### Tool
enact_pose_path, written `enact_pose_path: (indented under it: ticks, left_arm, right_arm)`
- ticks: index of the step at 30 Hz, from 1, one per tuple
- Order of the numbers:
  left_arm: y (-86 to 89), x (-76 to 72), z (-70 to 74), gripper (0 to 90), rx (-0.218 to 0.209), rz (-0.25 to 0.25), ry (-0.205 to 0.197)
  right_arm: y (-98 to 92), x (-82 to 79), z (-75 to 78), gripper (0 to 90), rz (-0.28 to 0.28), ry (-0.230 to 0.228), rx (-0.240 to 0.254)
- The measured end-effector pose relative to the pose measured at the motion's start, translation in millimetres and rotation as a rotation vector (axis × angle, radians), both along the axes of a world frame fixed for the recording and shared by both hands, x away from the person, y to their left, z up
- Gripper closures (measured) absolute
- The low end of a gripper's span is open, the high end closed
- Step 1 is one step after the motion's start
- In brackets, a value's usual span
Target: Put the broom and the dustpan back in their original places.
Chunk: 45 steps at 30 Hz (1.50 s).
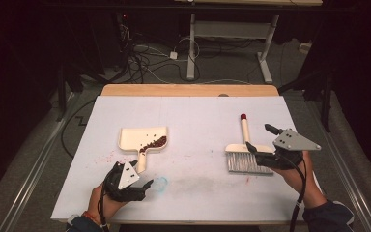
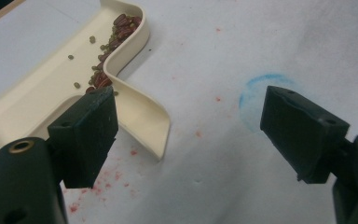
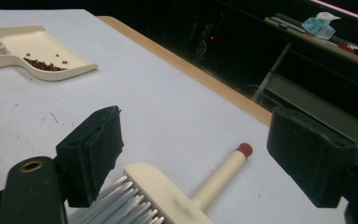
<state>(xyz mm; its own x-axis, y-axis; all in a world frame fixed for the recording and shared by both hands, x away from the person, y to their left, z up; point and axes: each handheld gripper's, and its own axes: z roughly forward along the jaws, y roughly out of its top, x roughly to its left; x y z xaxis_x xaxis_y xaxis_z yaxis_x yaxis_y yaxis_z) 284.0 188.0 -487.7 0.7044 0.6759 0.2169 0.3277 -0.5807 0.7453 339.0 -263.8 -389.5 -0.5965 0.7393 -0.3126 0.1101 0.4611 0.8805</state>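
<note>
A cream dustpan (image 1: 142,138) lies left of centre on the white table cover, with a heap of red beans (image 1: 153,144) and some green ones in it. Its handle (image 2: 142,116) points toward my left gripper (image 1: 142,180), which is open just short of the handle end. The cream brush (image 1: 245,151) with a red-tipped handle (image 3: 223,173) and grey bristles lies flat at the right. My right gripper (image 1: 262,140) hangs open around the brush head, touching nothing that I can see.
A blue smudge (image 2: 261,100) and red stains (image 2: 98,182) mark the cover (image 1: 198,116) near the left gripper. The table's wooden far edge (image 1: 188,90) borders a dark floor with cables and a desk frame (image 1: 232,43).
</note>
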Motion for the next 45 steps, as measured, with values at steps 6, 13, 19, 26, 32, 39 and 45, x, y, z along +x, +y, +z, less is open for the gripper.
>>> enact_pose_path:
  ticks: [6, 13, 19, 26, 32, 39, 45]
  left_arm:
    - [0.8, -0.3, 0.7, 18.6, -0.009, 0.004, -0.007]
    - [0.6, -0.3, 0.8, 18.6, -0.005, 0.002, -0.006]
    - [2.0, -0.3, 1.6, 18.6, -0.011, 0.006, -0.014]
    - [1.9, -0.2, 1.7, 18.6, -0.005, 0.002, -0.016]
    - [1.8, 0.6, 1.5, 18.6, 0.005, -0.001, -0.022]
    - [5.2, 2.5, 0.5, 18.5, -0.007, 0.007, -0.021]
    - [5.5, 4.1, 0.5, 18.5, -0.005, 0.001, -0.021]
  right_arm:
    - [-2.6, -4.0, -4.9, 18.6, 0.000, 0.002, 0.004]
    - [-4.4, -9.2, -13.0, 18.2, 0.017, -0.004, -0.010]
    - [-7.5, -14.0, -19.4, 18.1, 0.034, -0.014, -0.023]
    - [-10.8, -19.6, -29.4, 18.1, 0.042, -0.021, -0.056]
    - [-14.4, -24.2, -37.2, 17.8, 0.044, -0.006, -0.055]
    - [-18.5, -31.8, -50.4, 18.0, 0.051, 0.013, -0.067]
    - [-23.9, -39.0, -66.2, 18.1, 0.055, 0.062, -0.055]
